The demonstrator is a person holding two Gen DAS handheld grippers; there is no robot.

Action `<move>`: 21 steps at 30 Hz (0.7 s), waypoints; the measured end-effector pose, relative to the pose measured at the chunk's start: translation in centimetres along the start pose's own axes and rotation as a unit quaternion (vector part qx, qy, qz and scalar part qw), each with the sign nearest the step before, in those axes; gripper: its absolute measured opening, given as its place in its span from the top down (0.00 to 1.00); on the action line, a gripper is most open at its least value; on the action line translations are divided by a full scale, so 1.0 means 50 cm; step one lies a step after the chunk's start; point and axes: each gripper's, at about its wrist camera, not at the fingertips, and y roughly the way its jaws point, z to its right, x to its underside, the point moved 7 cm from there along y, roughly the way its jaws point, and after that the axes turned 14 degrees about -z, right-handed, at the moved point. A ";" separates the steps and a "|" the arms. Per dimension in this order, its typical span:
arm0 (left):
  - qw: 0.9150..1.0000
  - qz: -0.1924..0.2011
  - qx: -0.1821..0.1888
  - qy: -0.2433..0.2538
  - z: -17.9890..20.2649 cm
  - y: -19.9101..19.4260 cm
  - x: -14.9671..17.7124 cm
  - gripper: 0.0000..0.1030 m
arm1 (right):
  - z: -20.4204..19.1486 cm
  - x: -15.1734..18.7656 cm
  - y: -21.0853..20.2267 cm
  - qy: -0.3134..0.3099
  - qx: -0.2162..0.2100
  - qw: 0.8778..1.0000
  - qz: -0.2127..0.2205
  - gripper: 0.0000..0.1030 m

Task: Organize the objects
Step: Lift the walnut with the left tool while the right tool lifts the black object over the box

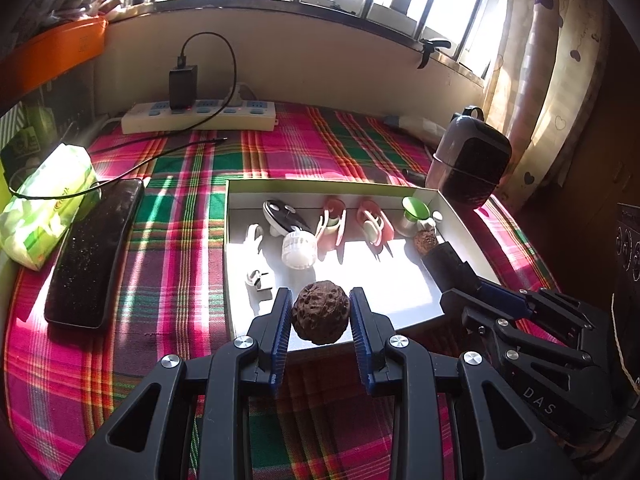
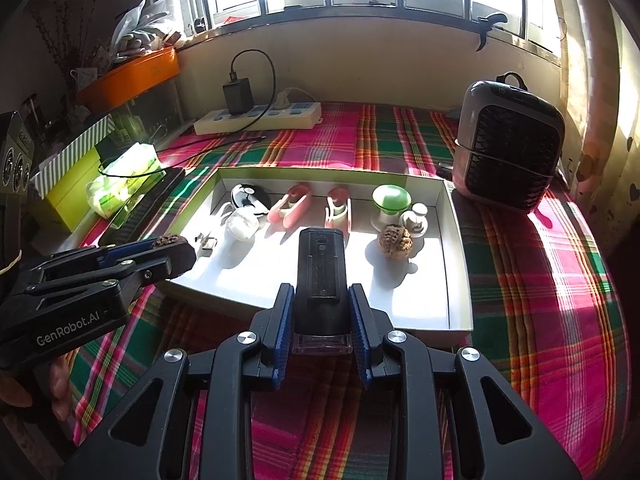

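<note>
From the left wrist view, the left gripper [image 1: 318, 312] clamps a dark brown, wrinkled round walnut [image 1: 319, 315] between its blue ribbed pads, held over the near edge of the shallow white cardboard tray [image 1: 400, 310] that lies on the pink, green and orange plaid cloth [image 1: 180, 200]. The tray's near half is bare and sunlit; its far wall is lined with small things (a white ribbed cap [image 1: 299, 249], two pink clips [image 1: 352, 222], a green-topped knob [image 1: 414, 210]) and a second walnut [image 1: 426, 241] sits by the right wall. The right gripper [image 1: 448, 264] comes in over the tray's right edge, with a black block between its fingers. Left of the tray, a long black case [image 1: 96, 252] and a green tissue pack [image 1: 48, 204] leave a strip of open cloth between them and the tray wall. From the right wrist view, the right gripper [image 2: 322, 312] grips a black rectangular device with a clear end [image 2: 320, 276], upright in its pads above the tray's near rim. The left gripper [image 2: 176, 256] reaches over the tray's left corner. A dark grille-fronted fan heater [image 2: 510, 148] stands just beyond the tray's far right corner, with wide bare cloth to the right of the tray.
</note>
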 end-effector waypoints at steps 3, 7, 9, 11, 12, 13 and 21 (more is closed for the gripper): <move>1.000 -0.002 -0.002 0.001 0.000 0.012 -0.009 0.74 | 0.010 -0.010 0.011 0.002 0.002 1.000 -0.003 0.72; 1.000 -0.006 -0.005 0.001 0.001 0.025 -0.020 0.74 | 0.020 -0.020 0.029 0.006 -0.002 1.000 -0.012 0.72; 1.000 -0.007 -0.005 0.001 0.001 0.031 -0.026 0.74 | 0.023 -0.025 0.036 0.008 -0.002 1.000 -0.015 0.72; 1.000 -0.007 -0.004 0.001 0.002 0.034 -0.030 0.74 | 0.026 -0.029 0.042 0.008 -0.003 1.000 -0.018 0.72; 1.000 -0.008 -0.005 0.002 0.002 0.037 -0.032 0.74 | 0.027 -0.031 0.045 0.008 -0.004 1.000 -0.020 0.72; 1.000 -0.010 -0.007 0.003 0.002 0.041 -0.034 0.74 | 0.028 -0.031 0.048 0.007 -0.003 1.000 -0.022 0.72; 1.000 -0.026 -0.014 0.008 0.002 0.072 -0.048 0.74 | 0.032 -0.042 0.073 0.005 -0.005 0.999 -0.035 0.72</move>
